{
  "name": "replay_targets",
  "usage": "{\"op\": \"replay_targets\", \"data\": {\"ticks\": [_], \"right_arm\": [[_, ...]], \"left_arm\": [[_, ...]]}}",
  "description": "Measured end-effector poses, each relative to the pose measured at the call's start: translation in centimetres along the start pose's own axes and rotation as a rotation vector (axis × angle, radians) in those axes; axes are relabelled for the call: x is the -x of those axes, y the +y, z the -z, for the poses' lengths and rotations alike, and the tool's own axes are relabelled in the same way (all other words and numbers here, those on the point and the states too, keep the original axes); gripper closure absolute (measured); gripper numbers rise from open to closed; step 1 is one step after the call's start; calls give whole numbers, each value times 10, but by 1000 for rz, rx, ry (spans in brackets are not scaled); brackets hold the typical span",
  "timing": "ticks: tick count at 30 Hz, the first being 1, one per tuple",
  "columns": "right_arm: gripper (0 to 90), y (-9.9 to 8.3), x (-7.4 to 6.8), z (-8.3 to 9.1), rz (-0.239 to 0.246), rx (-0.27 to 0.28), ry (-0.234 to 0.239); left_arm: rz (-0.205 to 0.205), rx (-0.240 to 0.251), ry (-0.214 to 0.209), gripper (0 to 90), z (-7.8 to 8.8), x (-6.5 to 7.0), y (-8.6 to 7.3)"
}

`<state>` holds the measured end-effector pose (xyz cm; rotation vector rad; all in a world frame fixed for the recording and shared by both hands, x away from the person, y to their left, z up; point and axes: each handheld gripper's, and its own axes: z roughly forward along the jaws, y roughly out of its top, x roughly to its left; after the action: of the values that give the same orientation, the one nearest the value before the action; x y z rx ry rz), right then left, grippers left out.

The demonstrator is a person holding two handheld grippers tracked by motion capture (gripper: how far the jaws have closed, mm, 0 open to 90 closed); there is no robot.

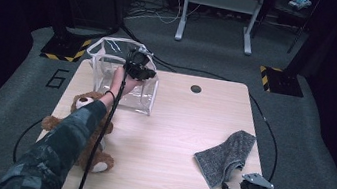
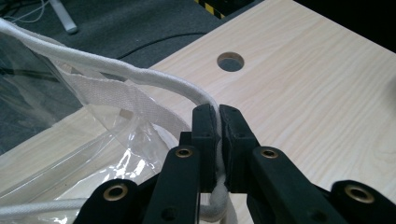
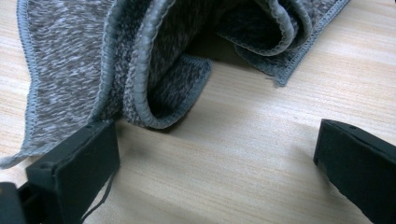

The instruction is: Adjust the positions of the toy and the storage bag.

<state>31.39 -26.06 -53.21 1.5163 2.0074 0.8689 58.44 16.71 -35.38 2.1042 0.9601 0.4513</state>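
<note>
Jaws of left gripper (image 2: pixel 217 122) clamped on white cord handle (image 2: pixel 140 74) of clear bag (image 1: pixel 126 75), cord arching away; right gripper (image 3: pixel 215 163) jaws apart beside grey cloth (image 3: pixel 116 56).

High view from above the near edge, facing forward and down over the whole table (image 1: pixel 187 127), left gripper view close along its jaws at the clear bag's handle (image 2: pixel 140 77), right gripper view low, close to the grey cloth (image 3: pixel 84 60), both seen from above
</note>
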Motion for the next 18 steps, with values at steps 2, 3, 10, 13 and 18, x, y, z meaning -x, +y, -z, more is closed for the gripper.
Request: {"op": "replay_targets", "data": {"ticks": [2, 3, 10, 13, 18], "right_arm": [[0, 0, 0, 0, 0, 0, 0], [0, 0, 0, 0, 0, 0, 0], [0, 0, 0, 0, -5, -1, -1], [0, 0, 0, 0, -5, -1, -1], [0, 0, -1, 0, -5, -1, -2]], "left_arm": [[-4, -1, -4, 849, 0, 2, 0], [-11, -9, -13, 849, 0, 3, 1], [-13, -18, -50, 848, -2, 19, 5], [-8, -19, -67, 848, -3, 26, 7], [-26, -11, -79, 849, 0, 38, 12]]}}
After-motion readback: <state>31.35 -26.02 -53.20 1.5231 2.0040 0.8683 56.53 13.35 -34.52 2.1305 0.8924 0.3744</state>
